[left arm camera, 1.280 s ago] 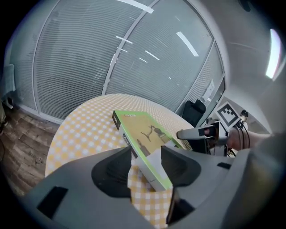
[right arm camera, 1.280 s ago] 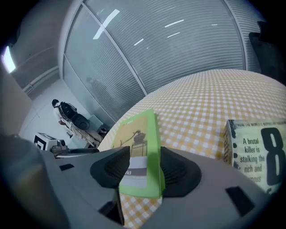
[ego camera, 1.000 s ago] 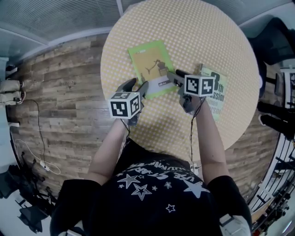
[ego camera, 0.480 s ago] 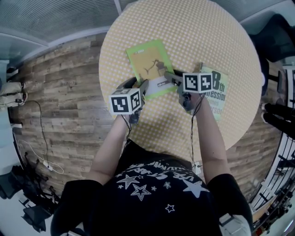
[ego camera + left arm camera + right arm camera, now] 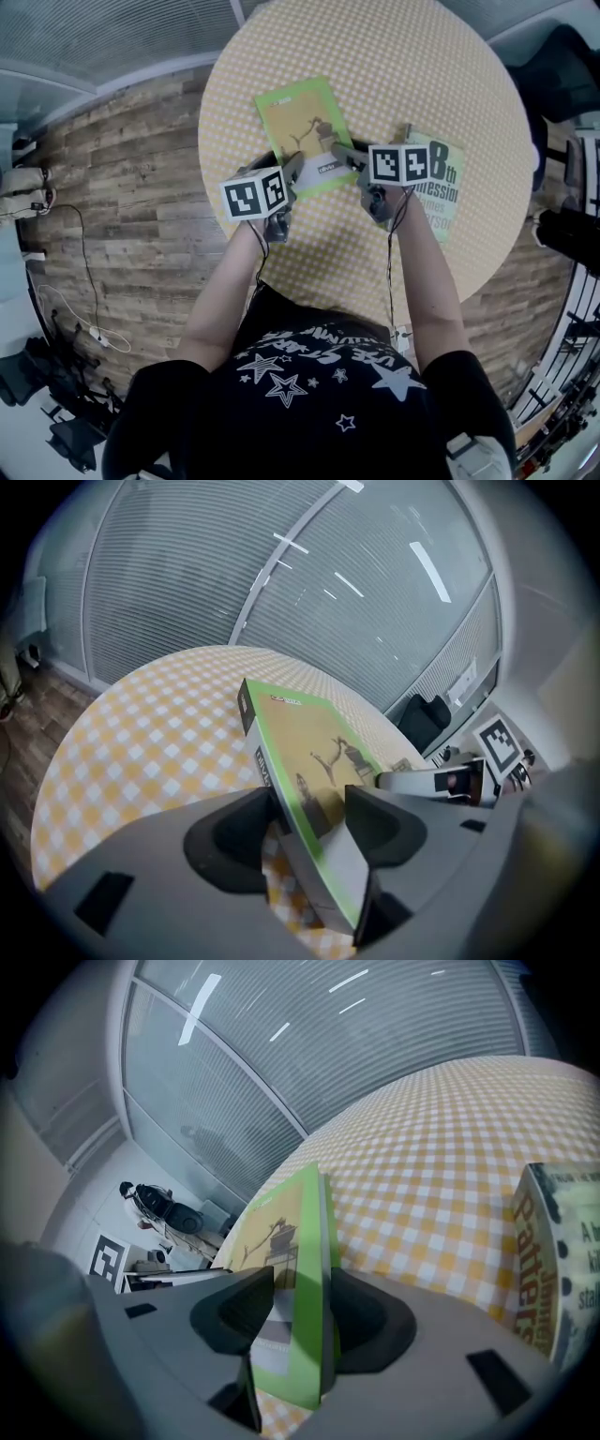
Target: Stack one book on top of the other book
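1. Head view: a plank floor [image 5: 131, 187] lies beyond the table's left edge, and a wall of blinds [image 5: 281, 574] curves behind its far edge.
2. A round table [image 5: 422, 56] in a yellow checked cloth is bare across its far half and along its right rim, so there is open room there.
3. The person's forearms [image 5: 422, 272] reach in over the near edge.
4. The green book [image 5: 300, 117] sits toward the table's left edge, its near end raised off the cloth.
5. The second book [image 5: 445, 187] lies flat near the right edge, just beside the right gripper, with bare cloth between the two books.
6. The right gripper [image 5: 345, 155] is clamped on the green book's near right corner.
7. The left gripper [image 5: 291, 171] has just been widening its jaws, which now stand apart with the book's near left corner between them, unpressed.
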